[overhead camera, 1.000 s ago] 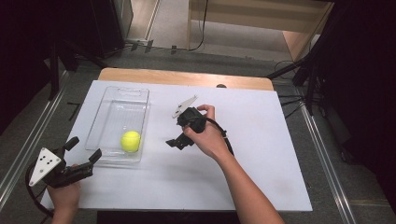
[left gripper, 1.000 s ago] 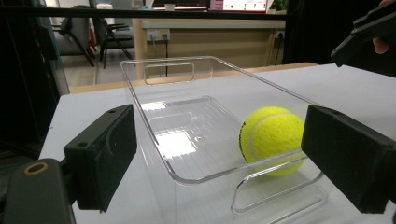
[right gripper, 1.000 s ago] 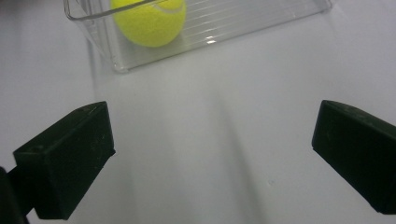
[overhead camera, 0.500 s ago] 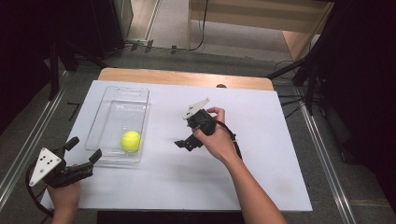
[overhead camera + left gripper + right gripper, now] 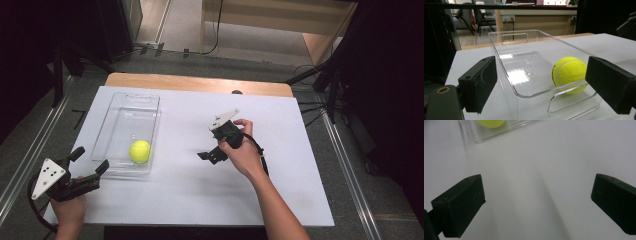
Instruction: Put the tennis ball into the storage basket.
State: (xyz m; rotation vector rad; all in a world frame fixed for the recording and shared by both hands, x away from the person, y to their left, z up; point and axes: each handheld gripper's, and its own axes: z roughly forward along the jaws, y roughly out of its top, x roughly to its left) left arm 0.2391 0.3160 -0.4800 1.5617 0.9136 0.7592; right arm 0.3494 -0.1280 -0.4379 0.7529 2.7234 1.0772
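High view: the left gripper (image 5: 85, 170) sits at the near left corner of the white counter (image 5: 190, 200), jaws spread and holding nothing, pointed at the near end of the clear plastic bin (image 5: 125, 102). The tennis ball (image 5: 140, 151) lies inside the bin, just ahead of those jaws. The right gripper (image 5: 209, 156) hovers mid-counter, well apart from the bin.

Left gripper view: the ball (image 5: 569, 74) rests between the jaw lines but beyond the bin's near wall (image 5: 549, 92), closer to the right jaw. The bin is glossy and transparent, with cut-out handles at both ends.

Right gripper view: jaws wide apart and empty over bare matte counter (image 5: 536, 182); the bin's corner (image 5: 477, 137) lies far ahead.

Step judgement: probably a ball pickup; the jaws should rise over the wall, then descend astride the fuzzy sphere.
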